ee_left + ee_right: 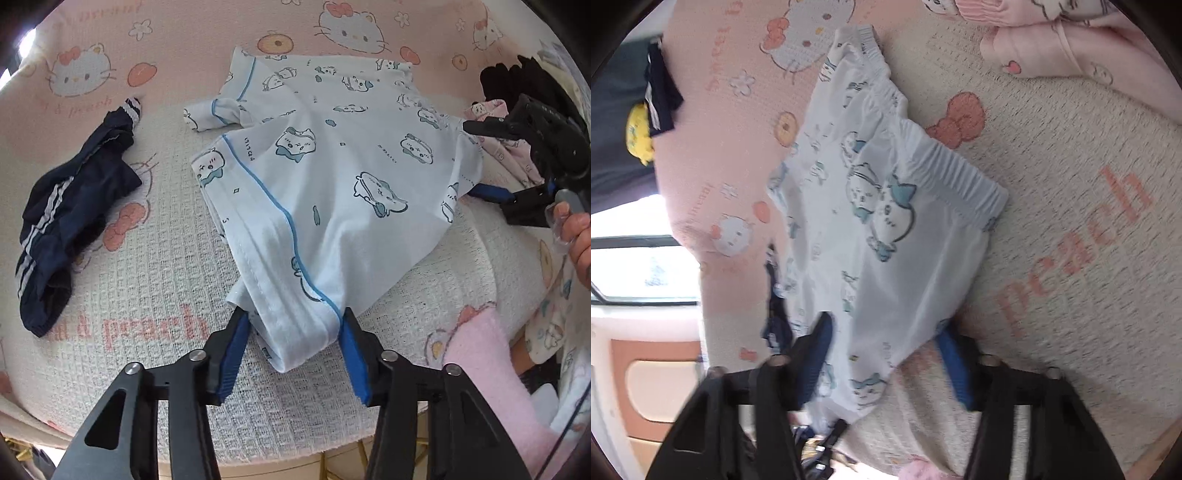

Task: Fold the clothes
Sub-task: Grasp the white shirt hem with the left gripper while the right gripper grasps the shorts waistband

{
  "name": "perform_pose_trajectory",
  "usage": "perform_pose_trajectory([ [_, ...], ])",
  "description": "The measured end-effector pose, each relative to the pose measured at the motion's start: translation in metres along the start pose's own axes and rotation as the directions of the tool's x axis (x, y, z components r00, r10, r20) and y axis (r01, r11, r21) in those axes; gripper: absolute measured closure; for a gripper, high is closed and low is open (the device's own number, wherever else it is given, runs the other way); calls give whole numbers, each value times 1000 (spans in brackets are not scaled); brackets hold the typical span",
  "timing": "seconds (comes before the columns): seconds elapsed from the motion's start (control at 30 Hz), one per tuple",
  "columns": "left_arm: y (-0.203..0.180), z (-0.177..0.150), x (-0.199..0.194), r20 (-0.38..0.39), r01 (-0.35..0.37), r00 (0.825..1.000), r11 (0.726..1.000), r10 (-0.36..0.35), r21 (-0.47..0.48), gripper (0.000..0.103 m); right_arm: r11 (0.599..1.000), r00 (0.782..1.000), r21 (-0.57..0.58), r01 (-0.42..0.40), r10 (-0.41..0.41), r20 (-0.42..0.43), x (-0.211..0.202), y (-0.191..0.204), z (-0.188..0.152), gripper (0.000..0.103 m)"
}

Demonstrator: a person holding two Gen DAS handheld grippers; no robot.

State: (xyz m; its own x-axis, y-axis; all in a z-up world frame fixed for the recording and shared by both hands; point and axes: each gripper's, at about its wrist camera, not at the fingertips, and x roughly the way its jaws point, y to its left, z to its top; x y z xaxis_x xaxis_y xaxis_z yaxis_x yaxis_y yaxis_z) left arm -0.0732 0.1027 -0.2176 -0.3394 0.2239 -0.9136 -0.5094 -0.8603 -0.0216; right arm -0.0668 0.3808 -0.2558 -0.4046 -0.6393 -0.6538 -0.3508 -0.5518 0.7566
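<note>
White shorts with blue cartoon prints and blue piping (332, 177) lie on the pink-and-cream Hello Kitty blanket (155, 229). My left gripper (293, 325) stands open around the near leg hem, a blue pad on each side of the cloth. The right gripper (484, 162) shows at the right edge of the left wrist view, jaws apart around the shorts' far corner. In the right wrist view the shorts (886, 229) show their elastic waistband, and my right gripper (882, 339) is open with cloth between its pads.
Navy shorts with white stripes (70, 206) lie crumpled at the left. Pink printed clothes (1052, 44) and a black garment (517, 81) lie at the blanket's far side. A pink sock (491, 373) shows at the lower right.
</note>
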Motion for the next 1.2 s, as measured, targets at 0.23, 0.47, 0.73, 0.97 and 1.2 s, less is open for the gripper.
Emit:
perform_pose_trajectory([
  [0.23,9,13,-1,-2,49,999,993,-50,-107,82,998,998,-31,55,-54,22,0,10,1,90],
  [0.47,26,34,-21,71,81,995,982,-70,-168,82,992,995,-102,79,-72,73,-9,40,9,90],
  [0.73,30,70,-13,91,44,995,991,-32,-129,82,980,990,-150,132,-123,70,3,61,35,90],
  [0.97,43,97,-3,91,47,995,984,-31,-175,82,950,974,-229,212,-188,124,15,77,61,90],
  [1.2,52,122,18,59,9,998,980,3,-198,82,928,960,-255,273,-248,128,32,82,80,90],
])
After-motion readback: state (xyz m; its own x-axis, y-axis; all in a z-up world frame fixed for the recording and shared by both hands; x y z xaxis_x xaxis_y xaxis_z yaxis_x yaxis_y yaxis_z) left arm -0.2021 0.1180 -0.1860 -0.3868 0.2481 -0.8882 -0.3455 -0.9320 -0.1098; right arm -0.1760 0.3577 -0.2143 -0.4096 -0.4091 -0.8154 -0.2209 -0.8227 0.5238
